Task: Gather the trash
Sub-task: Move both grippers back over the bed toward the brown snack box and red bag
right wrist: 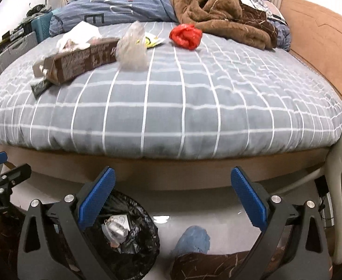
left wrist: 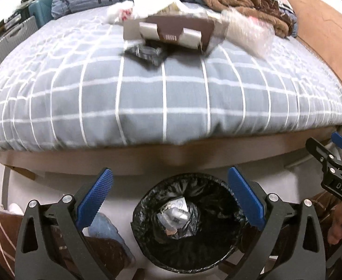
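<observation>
Jaws wide, red wrapper right view only

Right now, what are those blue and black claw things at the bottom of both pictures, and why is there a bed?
They are grabbing tools. A person holds one in each hand, and a small camera sits on each, looking along its two fingers. One picture comes from the left gripper, which hangs above a bin lined with a black bag, silver rubbish already inside. The other comes from the right gripper. Both are open and hold nothing. On the checked bed trash waits: a brown box, a red wrapper, a clear bag and white paper.
</observation>
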### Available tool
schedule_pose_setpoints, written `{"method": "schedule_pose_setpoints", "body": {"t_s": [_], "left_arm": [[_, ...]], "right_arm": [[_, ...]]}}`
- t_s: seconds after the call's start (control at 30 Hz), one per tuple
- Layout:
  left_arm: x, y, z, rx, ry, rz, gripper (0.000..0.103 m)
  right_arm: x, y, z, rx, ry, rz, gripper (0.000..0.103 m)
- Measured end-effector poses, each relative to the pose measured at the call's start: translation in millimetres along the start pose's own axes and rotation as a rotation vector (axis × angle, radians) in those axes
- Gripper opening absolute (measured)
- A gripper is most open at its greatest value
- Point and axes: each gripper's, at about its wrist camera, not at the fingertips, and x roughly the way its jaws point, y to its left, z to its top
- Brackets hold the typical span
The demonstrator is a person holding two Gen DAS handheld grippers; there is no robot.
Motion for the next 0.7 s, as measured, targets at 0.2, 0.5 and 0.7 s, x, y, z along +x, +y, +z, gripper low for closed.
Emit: {"method": "schedule_pose_setpoints", "body": {"t_s": [0.2, 0.5, 0.7], "left_arm": [[-11.8, 8.7, 29.2, 0.003, -0.038, 0.005, 0.097], [-12.3, 11.2, 74.0, -0.011, -0.083, -0.016, 0.097], [-8.8, -2.5, 105.8, 0.02, -0.113, -0.036, 0.097]], "right_arm": [[-8.2, -15.1, 33.7, 0.025, -0.058, 0.002, 0.095], [-6.4, -25.0, 85.6, 0.04, -0.119, 0.013, 0.095], [9.8, -29.5, 114.7, 0.05, -0.123, 0.017, 0.095]]}}
